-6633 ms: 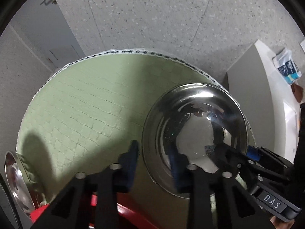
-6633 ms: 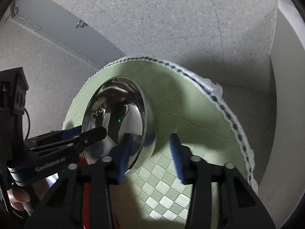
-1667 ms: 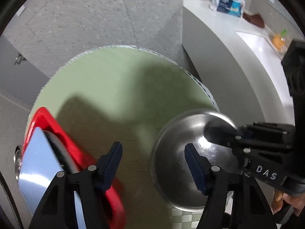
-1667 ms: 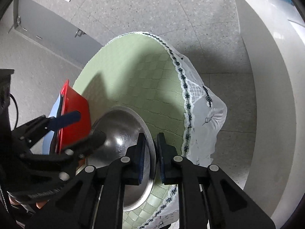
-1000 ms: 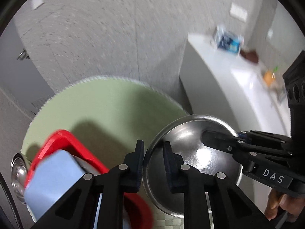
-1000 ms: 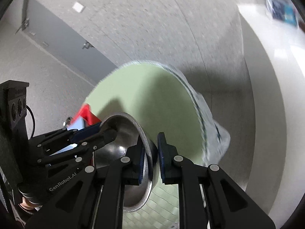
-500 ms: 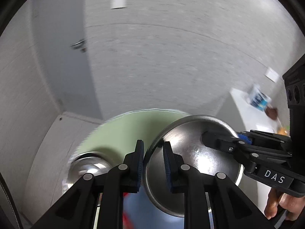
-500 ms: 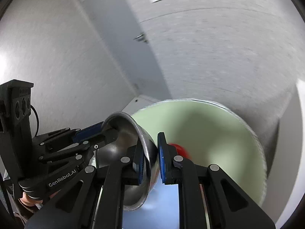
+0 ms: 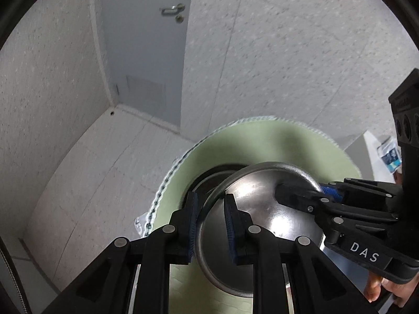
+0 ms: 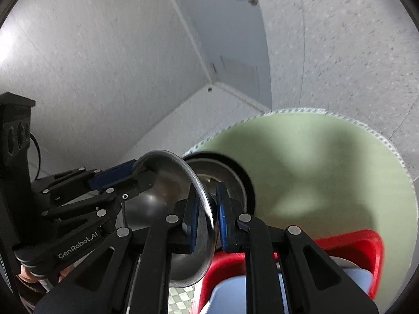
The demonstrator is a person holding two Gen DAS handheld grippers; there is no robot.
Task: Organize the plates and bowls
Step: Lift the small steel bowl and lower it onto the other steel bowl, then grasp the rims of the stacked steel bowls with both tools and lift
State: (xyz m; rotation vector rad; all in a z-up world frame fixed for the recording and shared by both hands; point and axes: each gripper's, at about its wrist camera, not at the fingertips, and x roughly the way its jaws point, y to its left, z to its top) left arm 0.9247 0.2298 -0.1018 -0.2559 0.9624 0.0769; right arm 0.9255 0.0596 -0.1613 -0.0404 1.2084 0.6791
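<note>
Both grippers hold one steel bowl (image 9: 259, 209) by opposite sides of its rim, above the round green table (image 9: 301, 146). My left gripper (image 9: 210, 225) is shut on the bowl's left rim. My right gripper (image 10: 207, 214) is shut on the bowl (image 10: 162, 196) at its right rim and also shows in the left wrist view (image 9: 301, 193). A second steel bowl (image 10: 225, 178) sits on the table just beyond the held one, near the table's left edge; it also shows in the left wrist view (image 9: 209, 178).
A red rack (image 10: 351, 240) with a pale blue plate (image 10: 227, 298) in it stands on the table under my right gripper. A grey door (image 9: 157, 52) and speckled floor lie beyond. A white counter (image 9: 374, 151) is at the far right.
Both grippers have carried the bowl to the left, from over the red rack toward the second steel bowl at the table's left edge. Both grips are unchanged.
</note>
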